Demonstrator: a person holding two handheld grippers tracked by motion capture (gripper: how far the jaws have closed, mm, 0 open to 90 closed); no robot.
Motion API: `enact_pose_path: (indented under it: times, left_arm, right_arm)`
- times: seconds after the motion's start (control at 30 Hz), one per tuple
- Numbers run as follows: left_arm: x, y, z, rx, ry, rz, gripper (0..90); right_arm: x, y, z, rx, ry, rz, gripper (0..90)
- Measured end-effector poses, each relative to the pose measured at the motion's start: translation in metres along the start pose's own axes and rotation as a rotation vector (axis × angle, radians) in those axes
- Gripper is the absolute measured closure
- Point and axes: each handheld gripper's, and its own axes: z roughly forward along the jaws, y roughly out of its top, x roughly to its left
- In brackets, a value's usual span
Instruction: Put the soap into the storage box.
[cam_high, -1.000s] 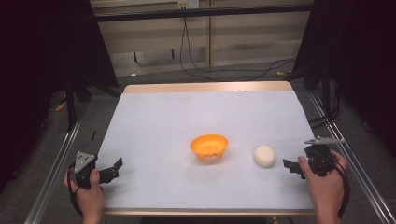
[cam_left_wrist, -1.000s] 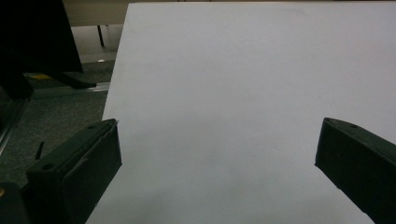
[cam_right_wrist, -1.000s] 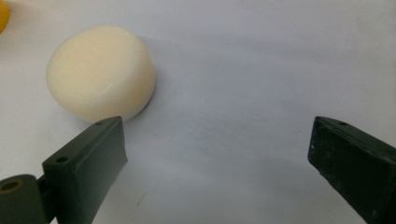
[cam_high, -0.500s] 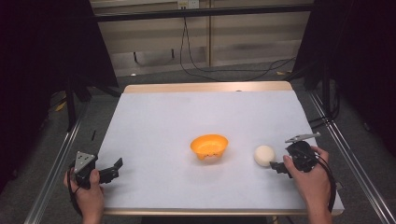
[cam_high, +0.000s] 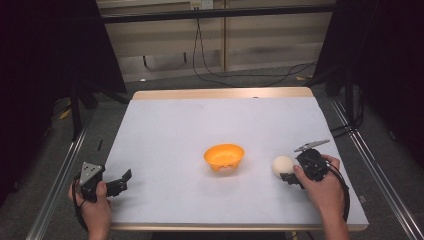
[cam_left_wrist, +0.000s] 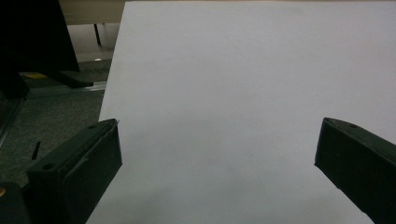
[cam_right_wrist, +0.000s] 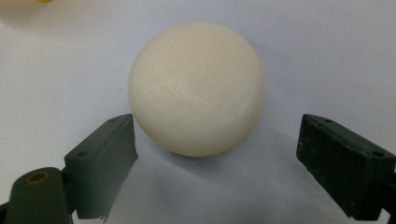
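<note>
Centrally, an orange bowl (cam_high: 224, 156) sits on the white table (cam_high: 200, 125) | cream ball (cam_high: 282, 165) lies to its right, apart from it | right gripper (cam_high: 289, 177) jaws spread wide, just short of the ball, gripping nothing | left gripper (cam_high: 120, 184) jaws wide apart, empty, at the near-left edge | cables (cam_high: 215, 60) trail over grey floor beyond; dark surroundings.

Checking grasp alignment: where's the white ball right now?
In the high view the white ball sits on the table's right side, between the orange bowl and the right gripper, just ahead of its open fingers.
</note>
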Motion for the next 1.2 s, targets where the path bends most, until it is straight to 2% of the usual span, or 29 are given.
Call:
enact_pose_path:
  times: [0.37, 0.4, 0.47, 0.67, 0.8, 1.2]
  left_arm:
    - [0.0, 0.0, 0.0, 0.003, -0.007, 0.0, 0.4]
    - [0.0, 0.0, 0.0, 0.003, -0.004, -0.001, 0.4]
    - [0.0, 0.0, 0.0, 0.003, -0.004, -0.003, 0.4]
    - [-0.001, 0.0, 0.0, 0.004, -0.003, -0.005, 0.4]
    - [0.0, 0.0, 0.0, 0.005, -0.004, -0.005, 0.4]
    - [0.0, 0.0, 0.001, 0.006, -0.008, -0.002, 0.4]
  right_arm:
    - [0.004, 0.01, 0.006, 0.008, 0.007, 0.001, 15.0]
    - [0.005, 0.012, 0.009, 0.008, 0.003, 0.013, 16.3]
    - [0.005, 0.013, 0.011, 0.011, 0.008, 0.001, 16.9]
    - [0.01, 0.021, 0.018, 0.021, -0.009, 0.021, 23.4]
    - [0.011, 0.023, 0.02, 0.021, -0.011, 0.033, 23.9]
    - [0.014, 0.026, 0.019, 0.029, 0.005, 0.001, 24.2]
